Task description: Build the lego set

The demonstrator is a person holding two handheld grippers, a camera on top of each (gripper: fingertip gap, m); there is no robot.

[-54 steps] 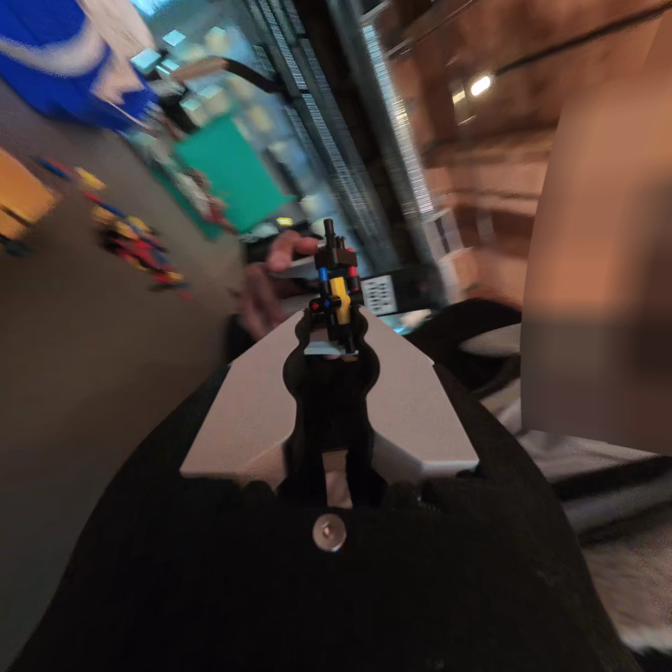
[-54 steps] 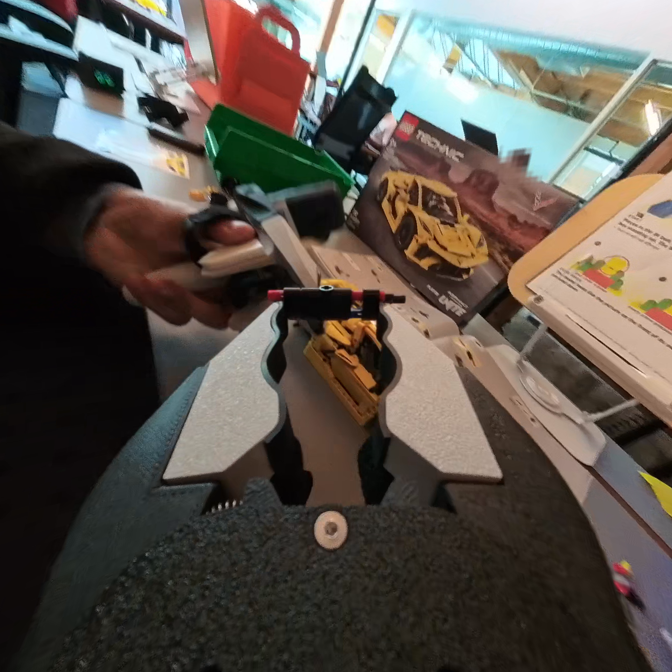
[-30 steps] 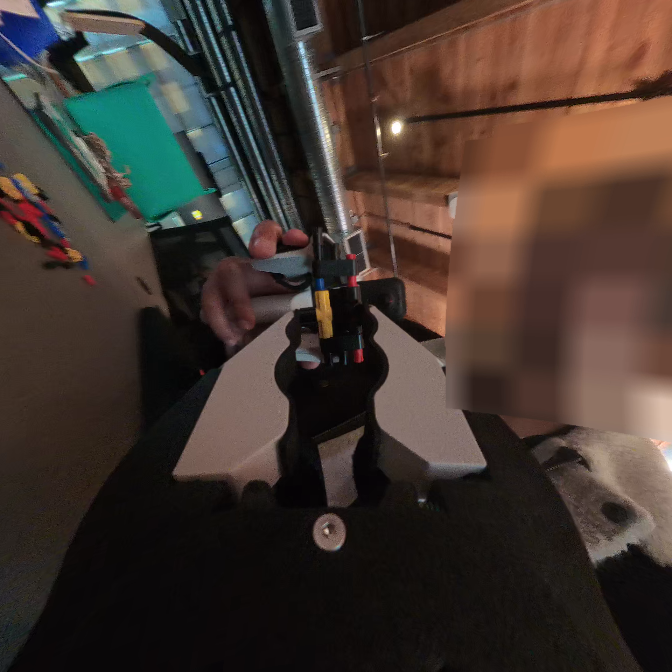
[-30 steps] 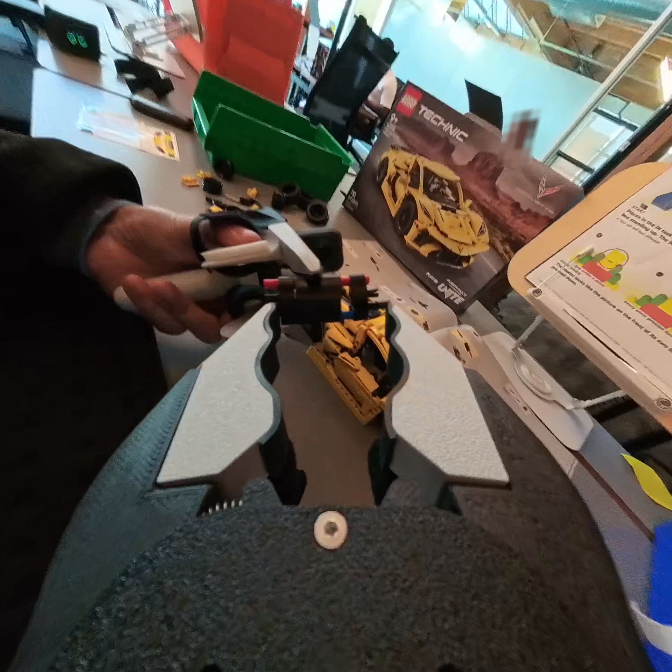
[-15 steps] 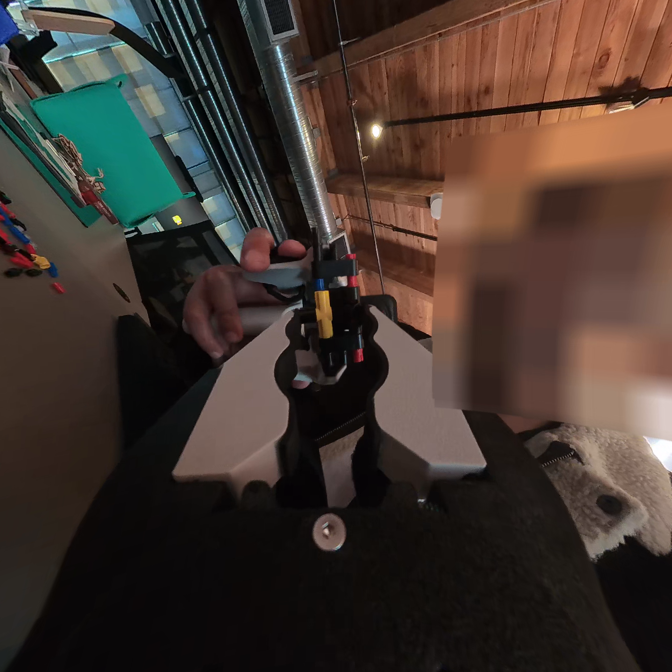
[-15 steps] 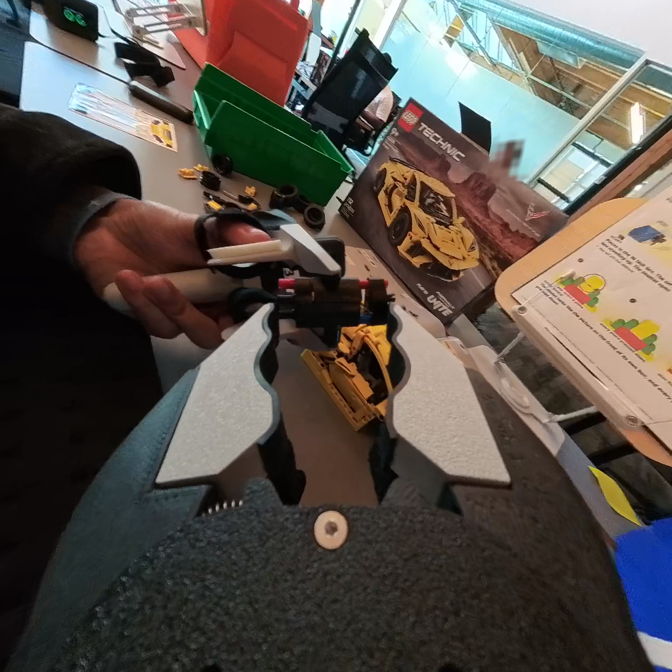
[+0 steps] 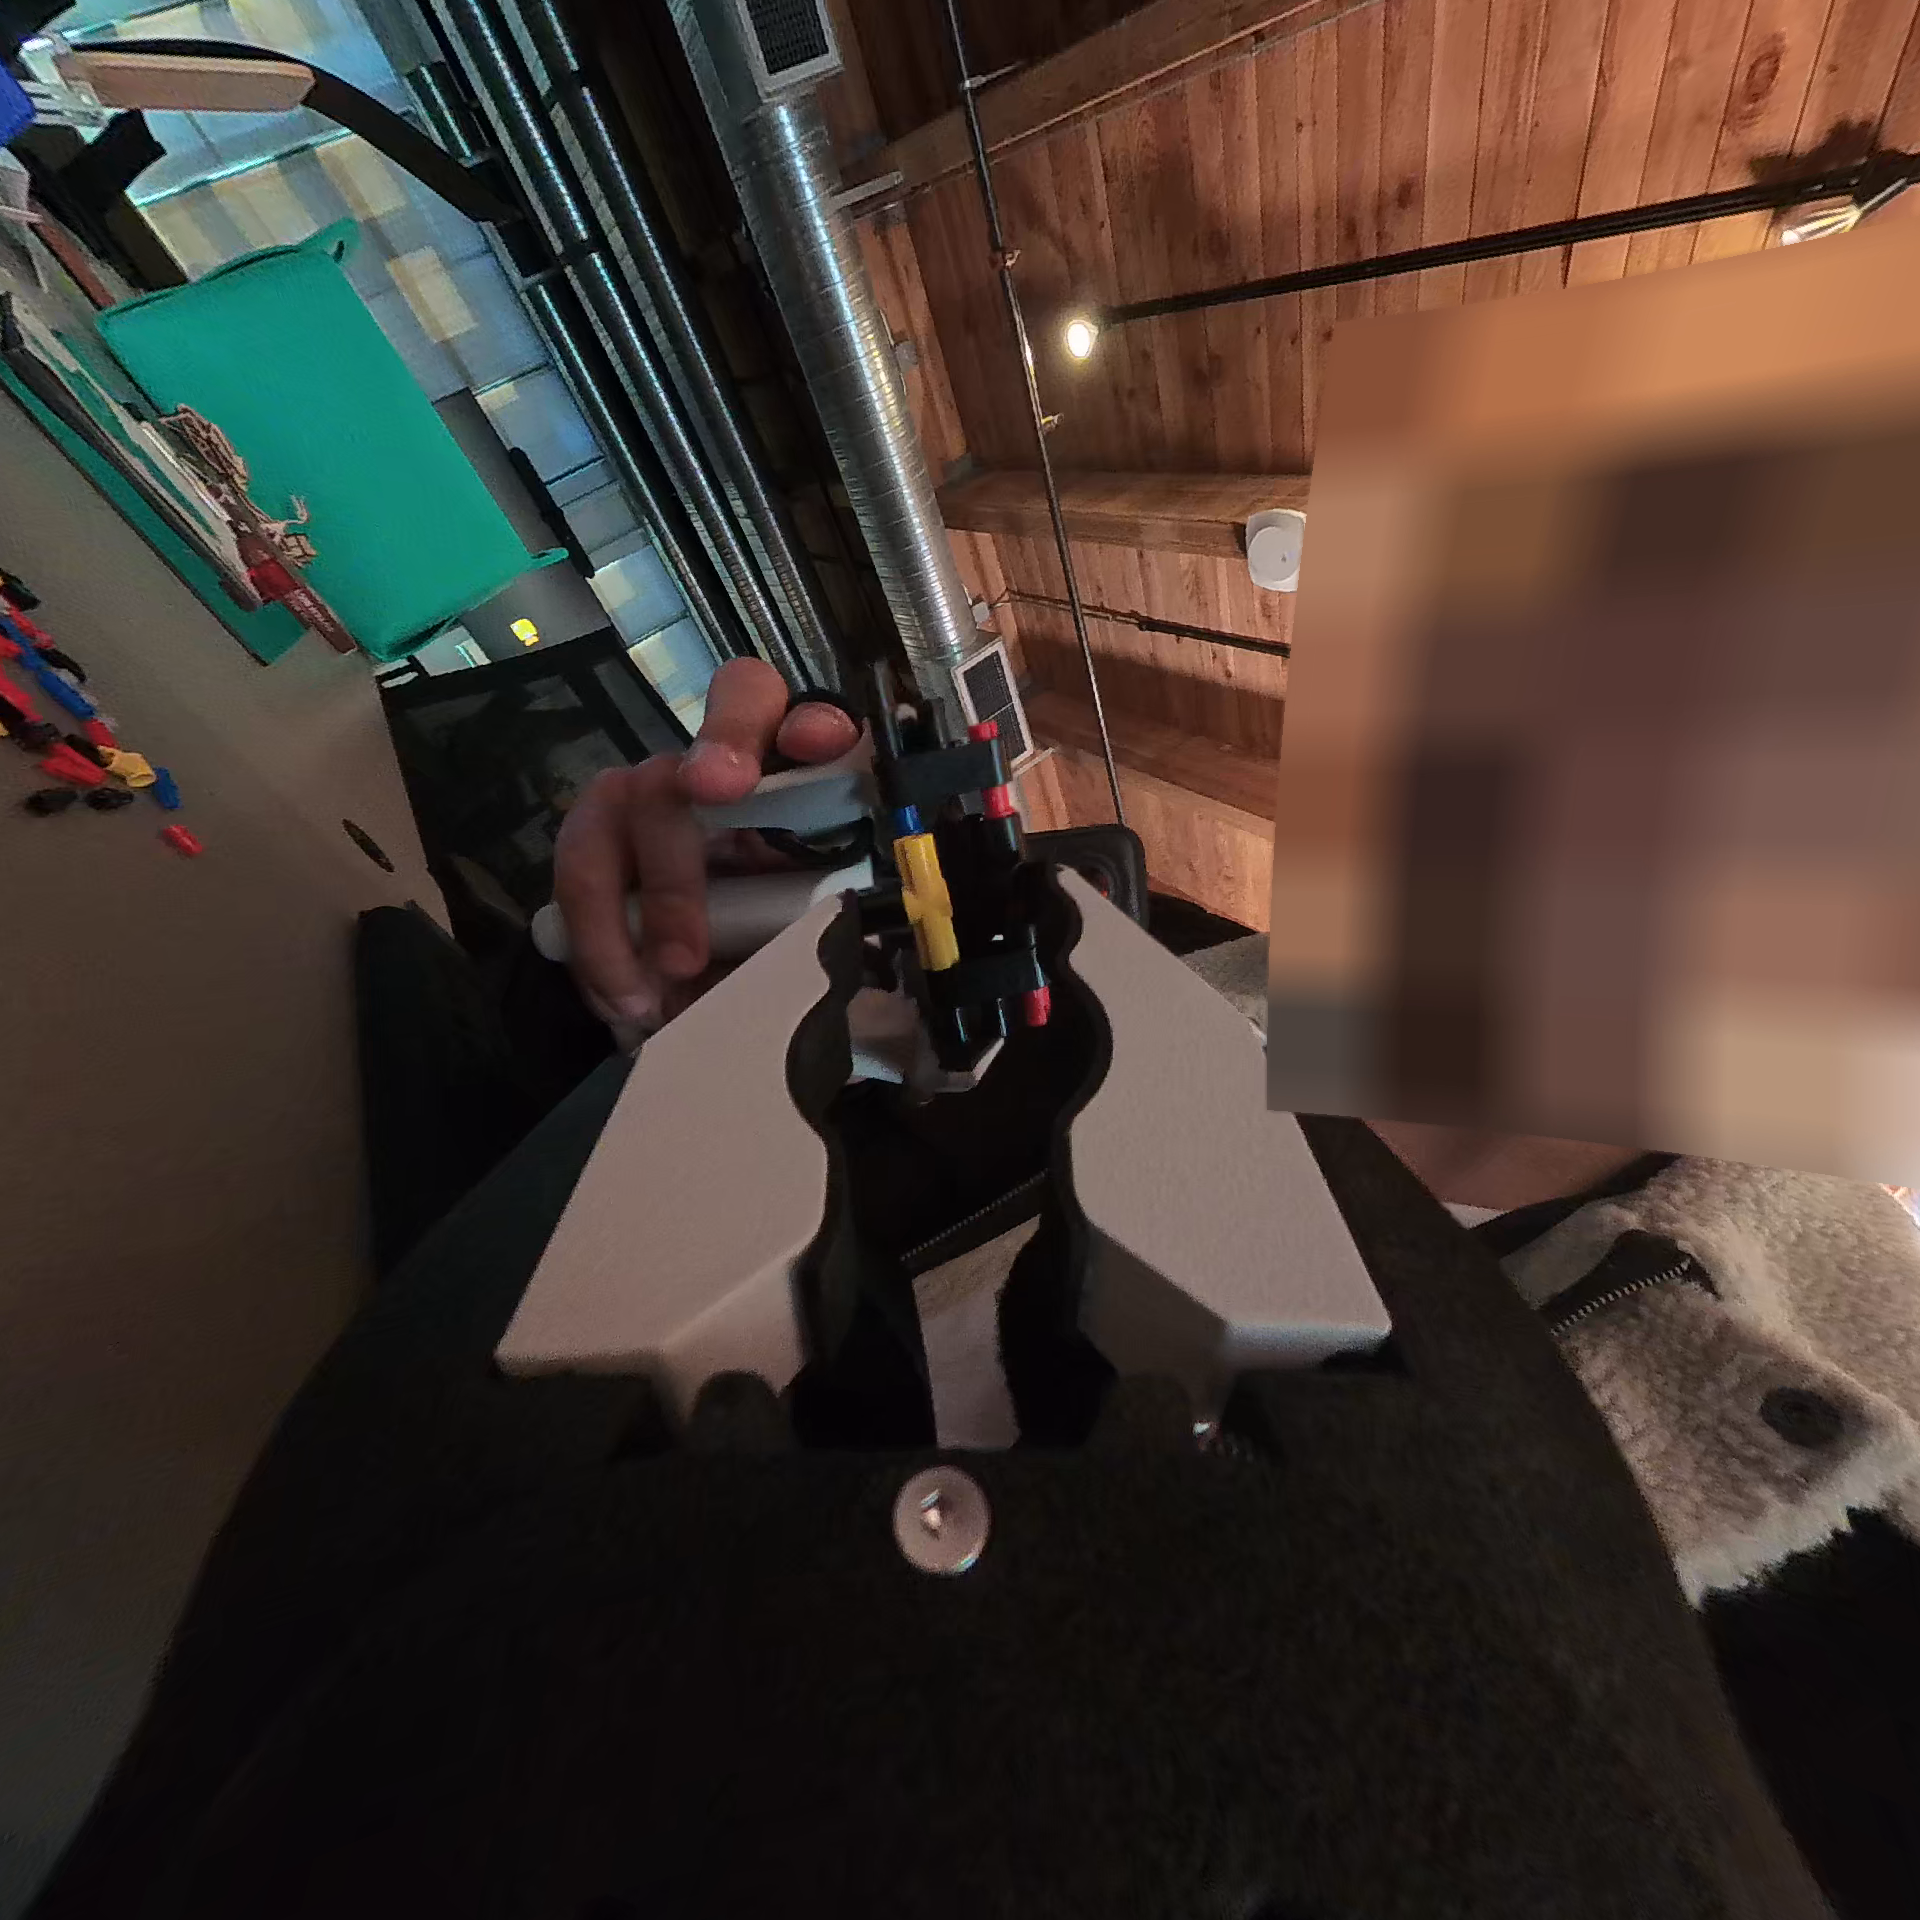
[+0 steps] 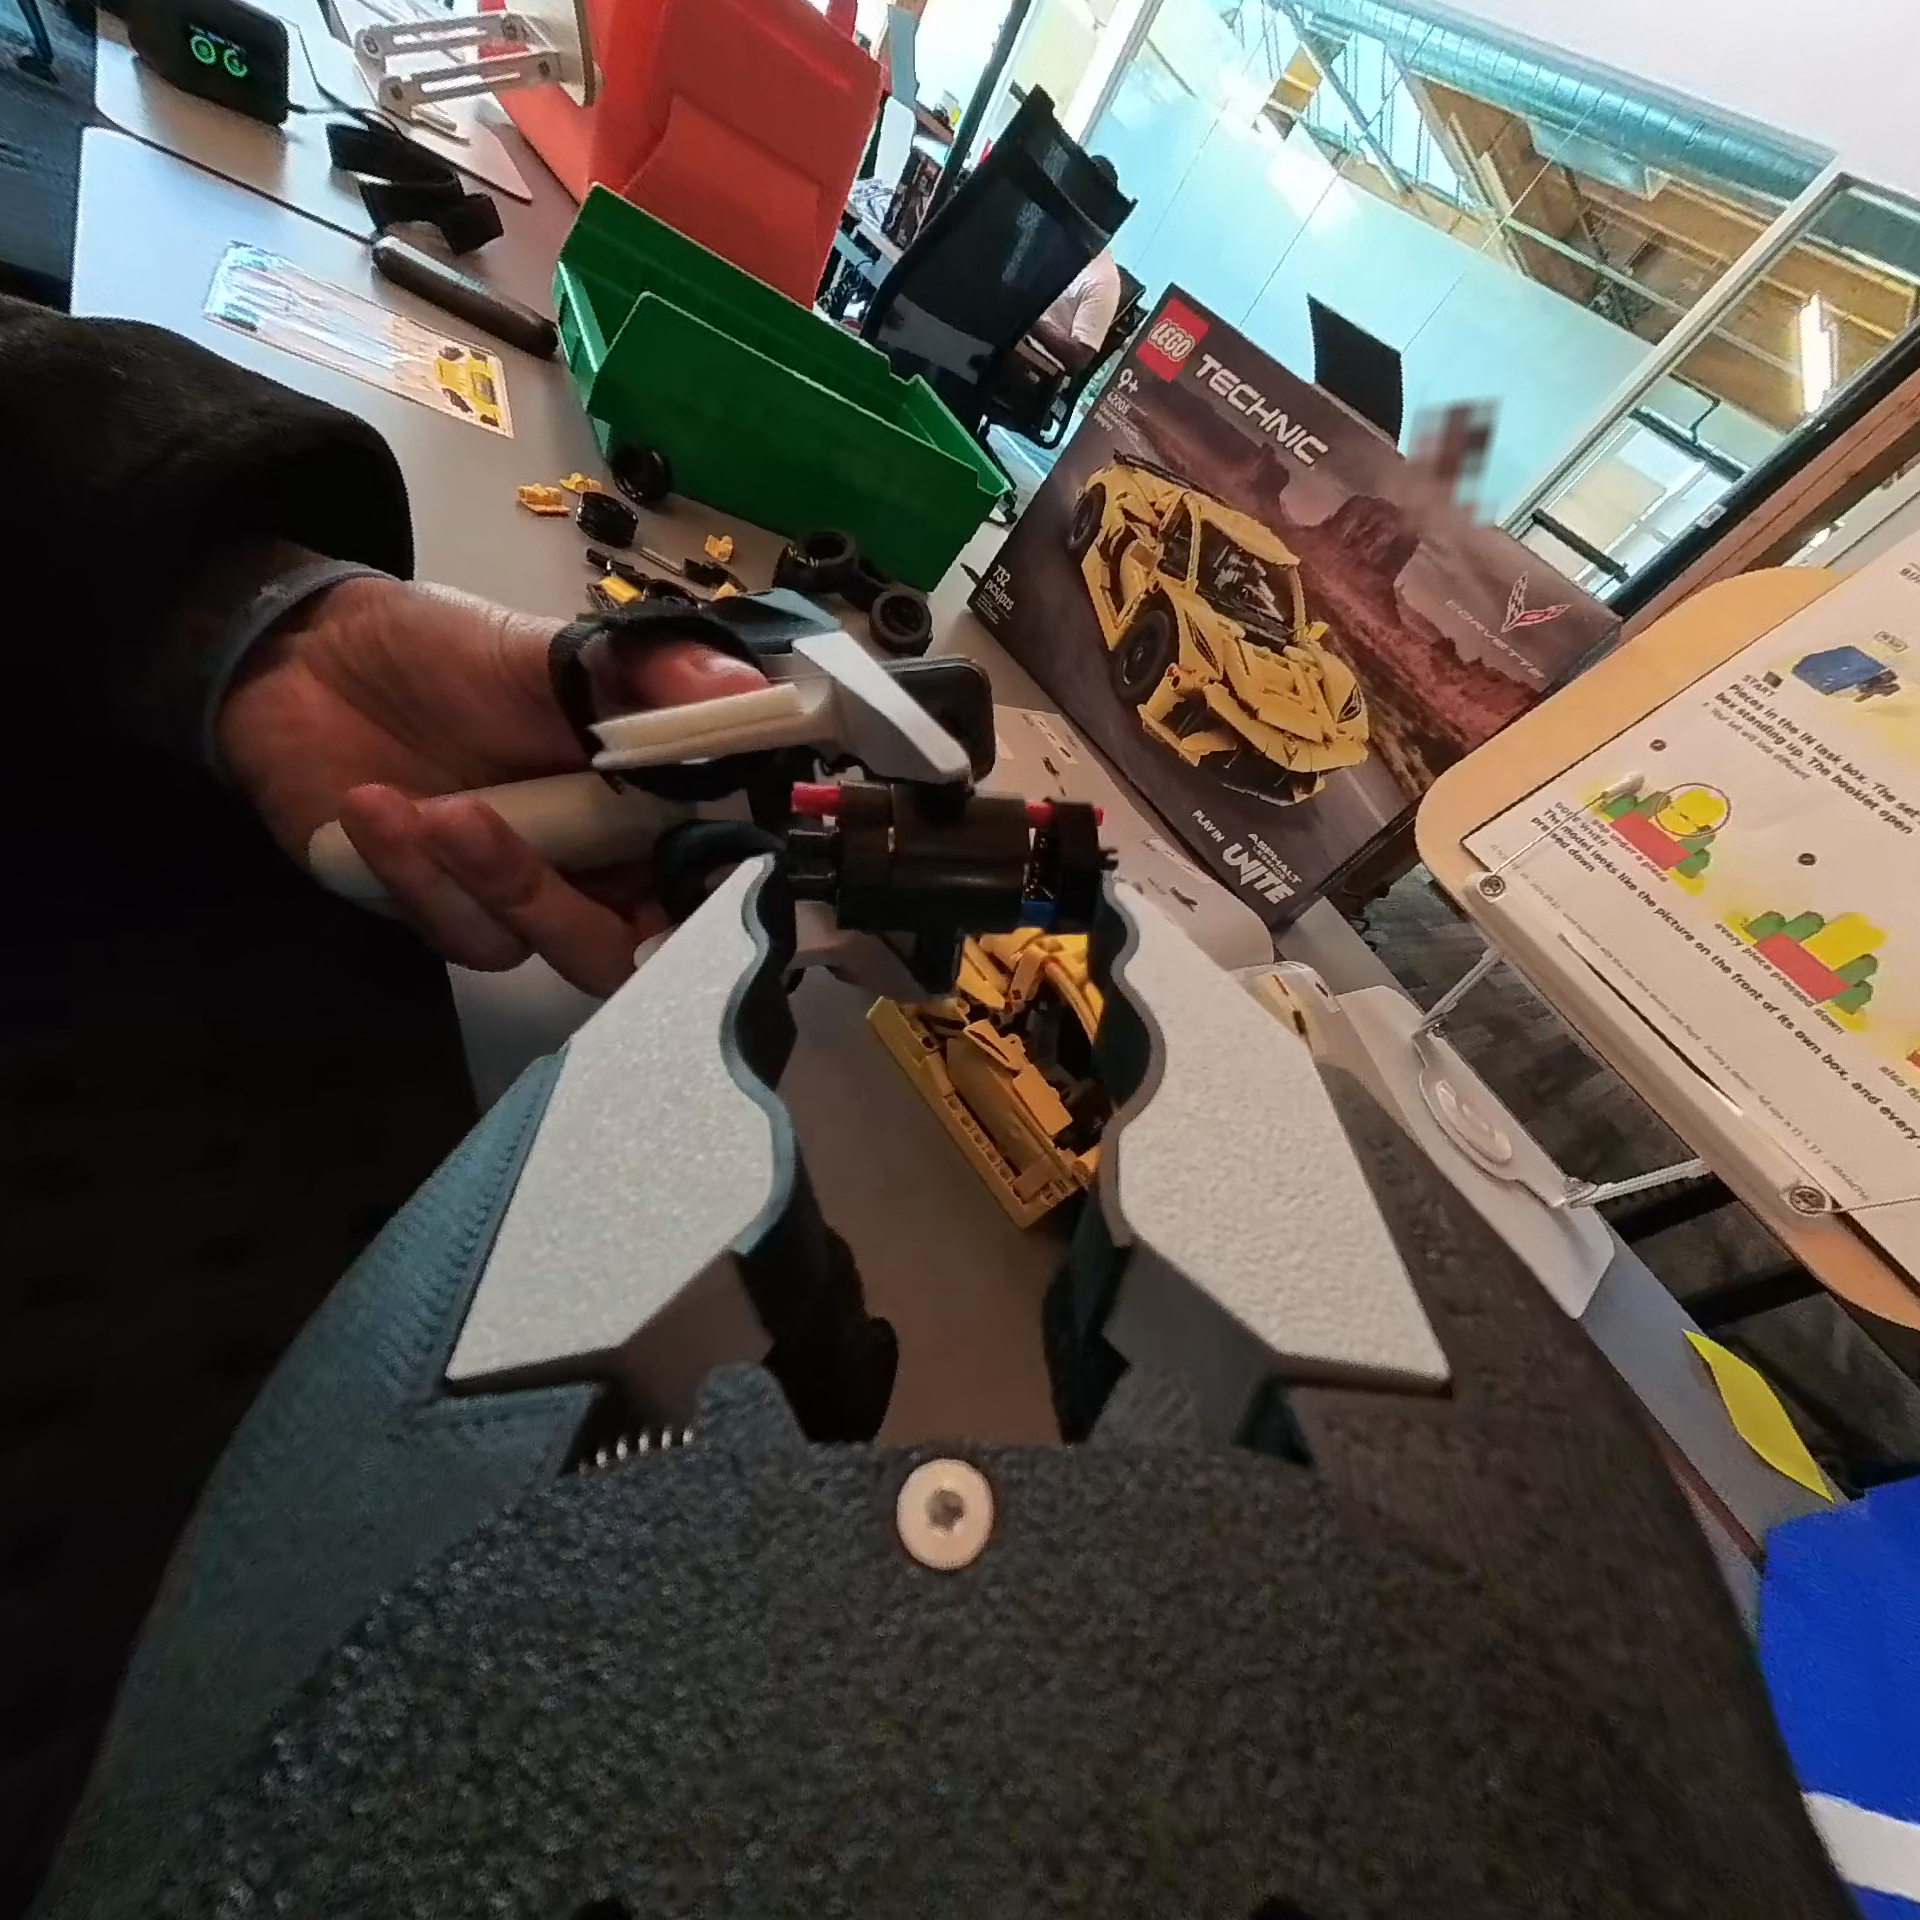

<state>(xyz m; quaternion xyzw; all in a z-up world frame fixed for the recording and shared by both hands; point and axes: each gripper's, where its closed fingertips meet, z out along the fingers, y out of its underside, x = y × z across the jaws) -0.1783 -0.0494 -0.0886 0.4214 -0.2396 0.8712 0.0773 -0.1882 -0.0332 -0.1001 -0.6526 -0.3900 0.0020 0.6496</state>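
Small black block assembly (image 8: pixel 940 862) with red pins, blue and yellow connectors, clamped between both the left gripper (image 7: pixel 951 925) and right gripper (image 8: pixel 935 904). Printed box (image 8: pixel 1288 665) stands behind; wording withheld.

Grey table (image 8: pixel 312 416) carries: green bin (image 8: pixel 769 405) at the far side; black tyres (image 8: pixel 842 571) and small yellow and black parts (image 8: pixel 634 540) loose just in front of it; set box (image 8: pixel 1288 613) standing upright to the right; yellow car body (image 8: pixel 997 1070) lying nearer; sticker sheet (image 8: pixel 364 343) flat at left. Left wrist view: scattered red, blue, yellow and black pieces (image 7: pixel 73 727) on the tabletop.
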